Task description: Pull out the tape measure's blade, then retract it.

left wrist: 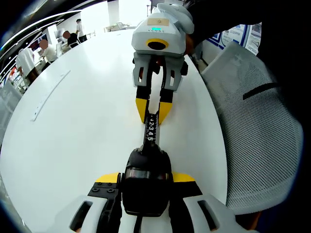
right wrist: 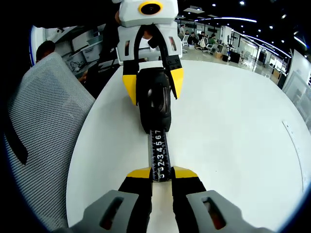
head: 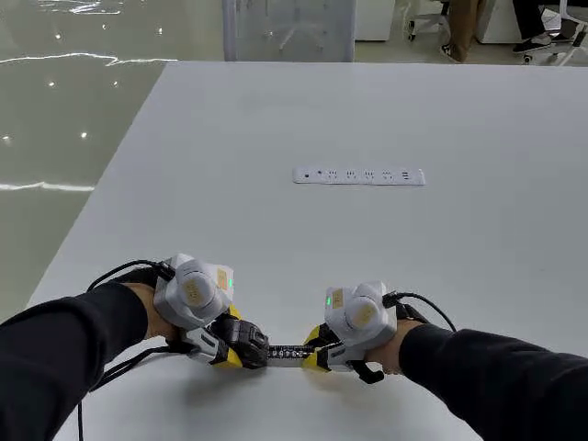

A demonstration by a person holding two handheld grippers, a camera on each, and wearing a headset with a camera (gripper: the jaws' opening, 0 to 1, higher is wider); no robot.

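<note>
L gripper (left wrist: 146, 177) is clamping the tape measure (left wrist: 146, 180) by its black case (head: 244, 341), w/ the yellow jaw tips pressing on both flanks of the case. In the head view this unit is sitting at lower left, near the front edge of the white tabletop (head: 367, 110). R gripper (right wrist: 161, 173) is pinching the free end of the blade (right wrist: 158, 150), jaws closed on it w/ the strip lying between the yellow tips. The blade is running straight from the case mouth to the R gripper, w/ a short length exposed. Numerals 2 to 7 are showing along it in the right gripper view. The case is acting as the housing here, and the blade is exiting on the side facing the R gripper. The case is sitting low over the tabletop; contact w/ the surface cannot be confirmed. Both grippers are facing each other, approx. in line, w/ dark sleeves (head: 64, 335) reaching in from either side. A white power strip (head: 359, 175) is lying flat nearer the tabletop centre, well apart from the grippers. A grey mesh chair (left wrist: 252, 126) is standing just beside the tabletop edge.
</note>
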